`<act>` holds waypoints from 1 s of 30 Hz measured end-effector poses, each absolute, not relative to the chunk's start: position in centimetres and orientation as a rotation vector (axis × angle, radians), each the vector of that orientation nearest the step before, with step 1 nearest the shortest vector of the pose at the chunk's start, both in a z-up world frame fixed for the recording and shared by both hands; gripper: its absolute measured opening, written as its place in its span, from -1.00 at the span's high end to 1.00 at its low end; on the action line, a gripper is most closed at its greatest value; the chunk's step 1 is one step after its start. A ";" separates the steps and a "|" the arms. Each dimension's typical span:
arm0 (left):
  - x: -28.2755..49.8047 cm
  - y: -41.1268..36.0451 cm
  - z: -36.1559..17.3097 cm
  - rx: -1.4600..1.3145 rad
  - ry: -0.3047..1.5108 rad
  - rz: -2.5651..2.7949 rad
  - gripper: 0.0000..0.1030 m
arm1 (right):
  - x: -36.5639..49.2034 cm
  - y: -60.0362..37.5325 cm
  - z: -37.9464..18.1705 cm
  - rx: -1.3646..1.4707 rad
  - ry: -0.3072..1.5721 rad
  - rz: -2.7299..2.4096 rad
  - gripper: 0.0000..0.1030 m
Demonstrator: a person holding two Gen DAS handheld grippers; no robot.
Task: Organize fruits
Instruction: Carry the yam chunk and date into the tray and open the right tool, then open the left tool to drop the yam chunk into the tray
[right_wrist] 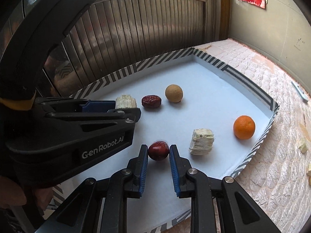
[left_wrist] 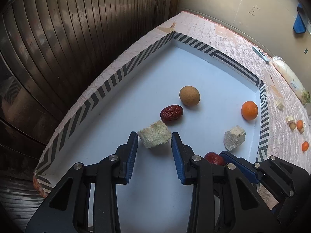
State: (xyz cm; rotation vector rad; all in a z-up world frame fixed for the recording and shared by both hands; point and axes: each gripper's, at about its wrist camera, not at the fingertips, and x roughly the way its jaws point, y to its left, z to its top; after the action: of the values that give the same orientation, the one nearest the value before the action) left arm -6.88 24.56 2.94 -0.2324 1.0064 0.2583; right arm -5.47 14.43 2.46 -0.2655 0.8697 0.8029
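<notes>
Now both grippers angle steeply down into the white tray (right_wrist: pixel 204 89). Its floor holds 2 red dates, 2 pale cane chunks, 1 tan longan (right_wrist: pixel 174 93) and 1 orange (right_wrist: pixel 244 127). The left gripper (left_wrist: pixel 154 137) clamps a cane chunk (left_wrist: pixel 155 137); the right gripper (right_wrist: pixel 158 151) pinches a red date (right_wrist: pixel 158 150).

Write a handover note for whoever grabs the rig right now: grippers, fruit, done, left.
Left gripper: shut on a pale cane chunk, over the tray.
Right gripper: shut on a red date, low over the tray floor.
Lying in tray: second date, tan round fruit, orange, second cane chunk.
Left: release both; more fruit waits on the table right of the tray.
</notes>
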 end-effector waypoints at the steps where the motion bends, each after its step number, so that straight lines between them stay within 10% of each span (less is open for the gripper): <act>1: -6.9 24.7 2.9 -0.246 1.010 0.254 0.33 | -5.4 14.3 2.5 -0.258 0.870 0.804 0.58; 9: -7.6 25.1 3.6 -0.288 0.978 0.264 -0.14 | -5.1 12.2 3.1 -0.152 0.859 0.798 0.35; 30: -6.7 15.1 7.0 -0.147 0.865 0.110 -0.14 | -6.2 -1.0 6.4 -0.045 0.728 0.602 0.08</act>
State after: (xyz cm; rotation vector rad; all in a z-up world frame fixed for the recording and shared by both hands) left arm -6.74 15.08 7.03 -0.1473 0.8649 0.1098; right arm -6.20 -0.97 6.40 -0.0450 0.7282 0.6018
